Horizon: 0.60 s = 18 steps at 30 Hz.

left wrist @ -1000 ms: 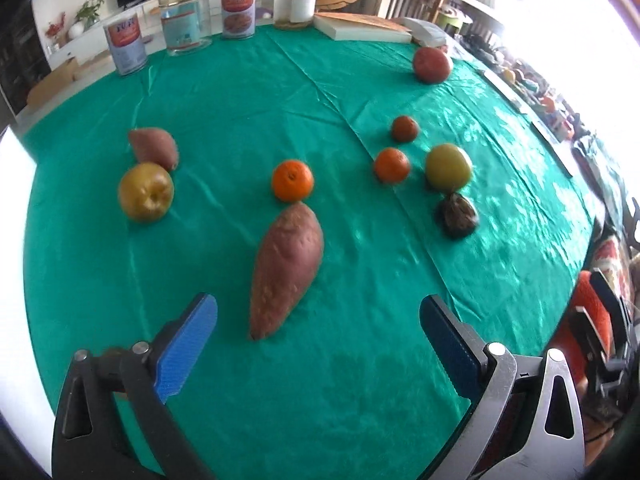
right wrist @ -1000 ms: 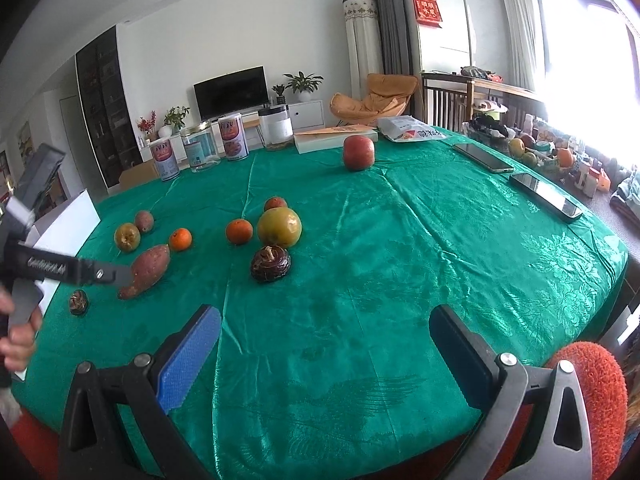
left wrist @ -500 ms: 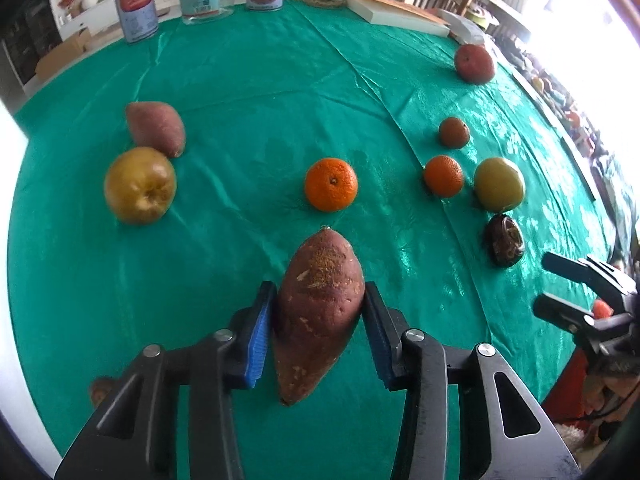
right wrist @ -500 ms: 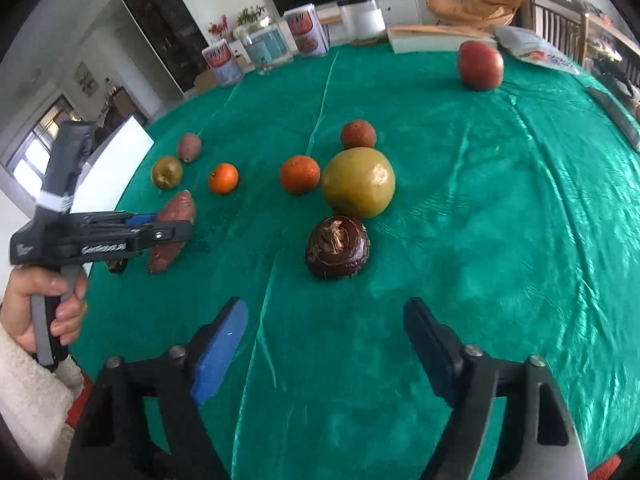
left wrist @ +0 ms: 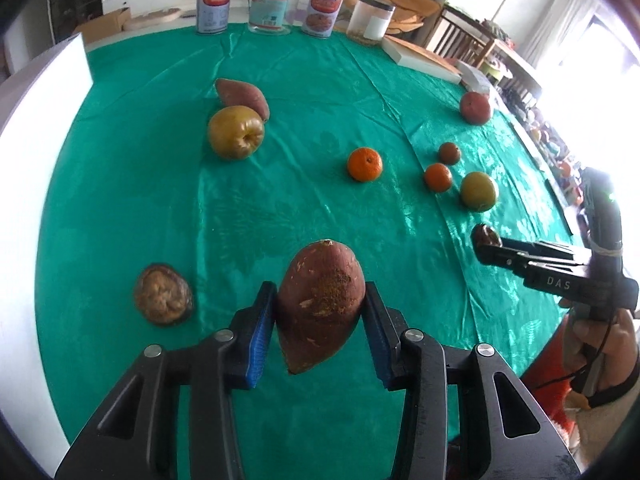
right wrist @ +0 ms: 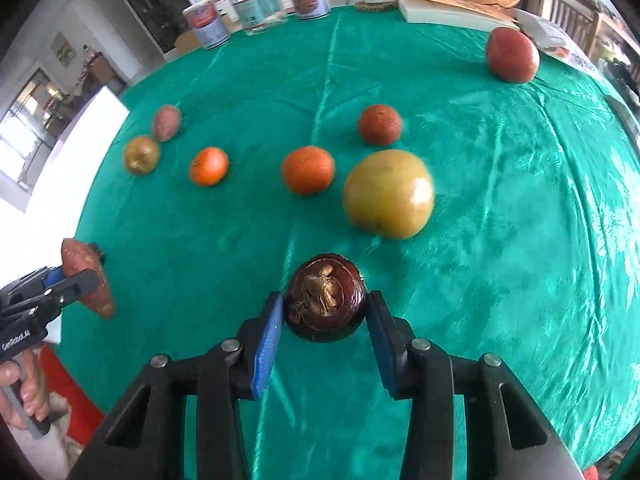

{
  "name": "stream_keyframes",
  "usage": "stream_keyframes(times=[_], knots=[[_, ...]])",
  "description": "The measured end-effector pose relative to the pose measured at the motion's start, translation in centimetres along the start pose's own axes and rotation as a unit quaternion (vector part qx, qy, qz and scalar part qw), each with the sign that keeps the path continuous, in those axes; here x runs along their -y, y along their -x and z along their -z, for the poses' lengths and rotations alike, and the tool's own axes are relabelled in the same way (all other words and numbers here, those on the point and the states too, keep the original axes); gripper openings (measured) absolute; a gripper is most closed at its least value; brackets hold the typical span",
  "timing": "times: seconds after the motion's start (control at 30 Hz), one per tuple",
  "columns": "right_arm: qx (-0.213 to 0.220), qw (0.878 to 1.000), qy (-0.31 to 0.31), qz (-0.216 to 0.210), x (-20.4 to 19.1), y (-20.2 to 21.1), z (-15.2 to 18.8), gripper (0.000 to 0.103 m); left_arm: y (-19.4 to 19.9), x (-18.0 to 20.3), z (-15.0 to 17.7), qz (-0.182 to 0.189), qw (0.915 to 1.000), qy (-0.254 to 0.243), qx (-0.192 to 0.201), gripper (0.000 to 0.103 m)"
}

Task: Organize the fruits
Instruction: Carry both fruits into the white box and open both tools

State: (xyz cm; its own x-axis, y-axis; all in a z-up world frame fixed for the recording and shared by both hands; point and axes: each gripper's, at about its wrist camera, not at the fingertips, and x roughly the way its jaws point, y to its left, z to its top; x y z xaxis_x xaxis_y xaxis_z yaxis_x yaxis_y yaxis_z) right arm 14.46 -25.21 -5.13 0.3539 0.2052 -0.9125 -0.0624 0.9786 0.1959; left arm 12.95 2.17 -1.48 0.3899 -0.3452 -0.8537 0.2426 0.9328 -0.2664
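While both tongs are loaded, the step in hand reads as a double pick-up: produce taken off the green surface (left wrist: 132, 184) for regrouping by kind.

Largest first. Surface: green cloth, cans and jars along its far edge. Sweet potato (left wrist: 320, 300): clamped across its middle by the left tongs (left wrist: 318, 330), blue pads touching both flanks, pointed end hanging toward the camera. From the right wrist view it looks clear of the cloth, so I judge it lifted. A second sweet potato (left wrist: 241, 97) lies far left, touching or just behind a yellow-brown apple (left wrist: 236, 132). Large yellow-green fruit (right wrist: 389, 194): on the cloth just beyond the right tongs (right wrist: 325, 330). Red apple (right wrist: 512, 55): far right, well apart from the rest. Three oranges sit mid-surface; the nearest orange (right wrist: 308, 170) is just beside the yellow-green fruit. Dark round bulb (right wrist: 325, 298): between the right tongs' pads, both sides in contact, so gripped; lifted or resting, cannot tell. A similar brown bulb (left wrist: 163, 294) lies on the cloth left of the left tongs.

Next move, as judged: carry the sweet potato toward its twin and the dark bulb toward the brown one; arms would cross, so go in turn.
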Motion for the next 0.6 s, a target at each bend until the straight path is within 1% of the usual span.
stream_keyframes(times=[0.1,0.2,0.27,0.33,0.37,0.43,0.47,0.53,0.6], knots=[[-0.005,0.999,0.027,-0.026,-2.4,1.1,0.6,0.042,3.6,-1.2,1.0,0.035,0.9985,0.029,0.028,0.043],[0.007,0.995,0.071,-0.064,-6.5,3.2,0.6,0.042,9.6,-3.2,1.7,0.072,0.9928,0.059,0.075,0.043],[0.020,0.990,0.107,-0.094,-10.6,4.7,-0.1,0.042,13.8,-5.2,2.0,0.075,0.9884,0.074,0.109,0.043],[0.027,0.982,0.139,-0.127,-14.8,5.7,-1.0,0.042,18.1,-8.0,2.4,0.061,0.9837,0.092,0.142,0.043],[0.028,0.975,0.160,-0.149,-17.8,6.1,-1.5,0.042,20.2,-9.9,2.7,0.049,0.9815,0.105,0.152,0.043],[0.024,0.963,0.193,-0.186,-22.9,6.2,-2.4,0.042,22.7,-13.5,3.1,0.021,0.9785,0.130,0.159,0.043],[0.018,0.955,0.211,-0.209,-26.0,6.3,-2.8,0.042,23.4,-15.2,3.2,0.001,0.9779,0.138,0.157,0.043],[0.010,0.940,0.243,-0.240,-31.6,6.2,-3.1,0.042,24.0,-18.9,3.4,-0.051,0.9768,0.157,0.136,0.043],[0.006,0.926,0.280,-0.254,-36.8,6.3,-2.3,0.042,23.3,-22.6,3.7,-0.077,0.9736,0.188,0.104,0.043]])
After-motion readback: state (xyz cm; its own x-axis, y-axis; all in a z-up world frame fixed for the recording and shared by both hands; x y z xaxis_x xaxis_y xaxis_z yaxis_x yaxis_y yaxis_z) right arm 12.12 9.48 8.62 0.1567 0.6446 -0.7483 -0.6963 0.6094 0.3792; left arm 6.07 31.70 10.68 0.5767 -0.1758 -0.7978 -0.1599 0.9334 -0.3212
